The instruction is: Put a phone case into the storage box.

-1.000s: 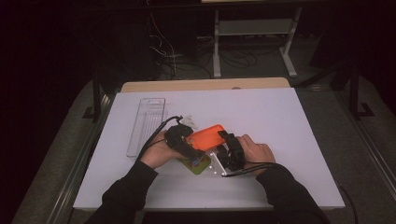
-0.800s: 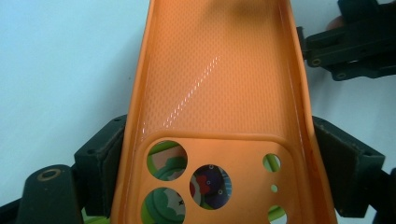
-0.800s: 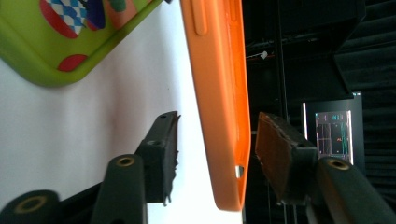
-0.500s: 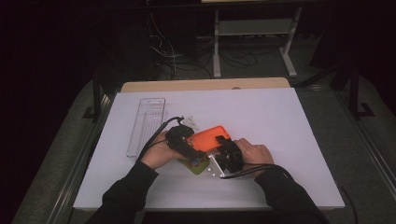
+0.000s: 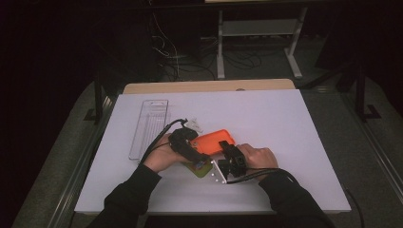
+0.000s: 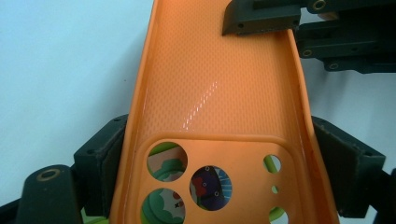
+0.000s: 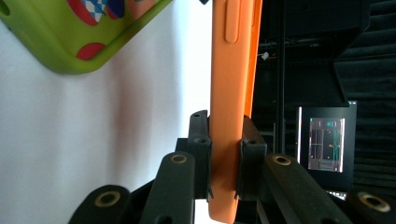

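Orange case sits mid-table in the high view, between both grippers, above a green case. Left gripper view: its jaws clamp the orange case's sides at the camera cutouts. Right gripper view: its jaws, having just been closing, pinch the case's edge.

Your 2 sleeves are black. Your left gripper has matte black jaws with brass-ringed pivots; your right gripper matches, carrying a pale screwed plate and a black trailing cable.
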The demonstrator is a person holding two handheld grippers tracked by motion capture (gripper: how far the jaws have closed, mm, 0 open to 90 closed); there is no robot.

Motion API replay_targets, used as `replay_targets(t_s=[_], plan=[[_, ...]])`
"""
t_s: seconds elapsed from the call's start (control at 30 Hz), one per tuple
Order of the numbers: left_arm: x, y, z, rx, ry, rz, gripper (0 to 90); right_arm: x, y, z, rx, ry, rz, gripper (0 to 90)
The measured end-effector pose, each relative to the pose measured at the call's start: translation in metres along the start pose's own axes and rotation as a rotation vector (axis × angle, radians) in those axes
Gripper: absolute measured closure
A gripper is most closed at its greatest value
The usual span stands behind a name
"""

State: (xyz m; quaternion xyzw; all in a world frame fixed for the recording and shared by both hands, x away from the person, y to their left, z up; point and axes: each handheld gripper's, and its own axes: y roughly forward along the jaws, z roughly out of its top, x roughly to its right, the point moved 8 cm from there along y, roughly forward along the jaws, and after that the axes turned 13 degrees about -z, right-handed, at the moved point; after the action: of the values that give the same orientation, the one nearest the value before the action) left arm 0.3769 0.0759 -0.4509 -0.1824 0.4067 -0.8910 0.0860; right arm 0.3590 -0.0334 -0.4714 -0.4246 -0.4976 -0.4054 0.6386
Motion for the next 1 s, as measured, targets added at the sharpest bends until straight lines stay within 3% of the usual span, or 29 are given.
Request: replay_targets(t_s=[0.17, 0.23, 0.27, 0.3, 0.33, 0.43, 0.47, 0.53, 0.57, 0.73, 0.8, 0.83, 0.87, 1.0], plan=[[-0.001, 0.000, 0.000, -0.002, 0.012, 0.017, 13.3, 0.000, 0.000, -0.001, 0.006, -0.005, -0.026, 78.5], [-0.001, 0.001, -0.002, -0.004, -0.007, 0.022, 8.9, 0.000, 0.000, -0.002, 0.003, -0.003, -0.032, 78.5], [-0.003, -0.001, -0.002, -0.016, 0.003, 0.025, 6.0, 0.001, 0.000, -0.002, 0.009, -0.008, -0.030, 78.5], [-0.002, 0.001, -0.001, 0.019, -0.023, 0.025, 3.6, 0.001, 0.000, -0.003, 0.013, -0.008, -0.034, 78.5], [-0.004, -0.002, -0.003, -0.006, -0.006, 0.025, 1.1, 0.001, 0.000, -0.004, 0.008, -0.006, -0.033, 78.5], [-0.003, -0.006, -0.002, 0.014, -0.010, 0.019, 0.0, 0.002, 0.000, -0.010, -0.015, 0.004, -0.019, 78.4], [-0.001, -0.006, -0.001, 0.032, -0.028, 0.018, 0.0, 0.003, 0.001, -0.013, -0.017, 0.010, -0.027, 78.4], [-0.003, -0.009, -0.004, 0.005, -0.005, 0.013, 0.0, 0.003, 0.001, -0.018, -0.033, 0.017, -0.015, 78.4], [-0.003, -0.010, -0.003, 0.010, -0.003, 0.019, 0.0, 0.004, 0.001, -0.022, -0.037, -0.001, 0.001, 78.4], [-0.005, -0.013, -0.004, 0.012, 0.007, 0.027, 0.0, 0.005, -0.001, -0.036, -0.077, 0.050, 0.028, 78.4], [-0.004, -0.013, -0.004, 0.021, -0.005, 0.028, 0.0, 0.007, -0.002, -0.040, -0.092, 0.094, 0.037, 78.3], [-0.003, -0.012, -0.004, 0.034, -0.021, 0.024, 0.0, 0.008, -0.004, -0.042, -0.094, 0.101, 0.064, 78.3], [-0.005, -0.013, -0.006, 0.012, 0.000, 0.024, 0.0, 0.010, -0.005, -0.044, -0.102, 0.123, 0.067, 78.3], [-0.005, -0.012, -0.006, 0.028, -0.014, 0.036, 0.0, 0.015, -0.008, -0.048, -0.106, 0.151, 0.086, 78.3]])
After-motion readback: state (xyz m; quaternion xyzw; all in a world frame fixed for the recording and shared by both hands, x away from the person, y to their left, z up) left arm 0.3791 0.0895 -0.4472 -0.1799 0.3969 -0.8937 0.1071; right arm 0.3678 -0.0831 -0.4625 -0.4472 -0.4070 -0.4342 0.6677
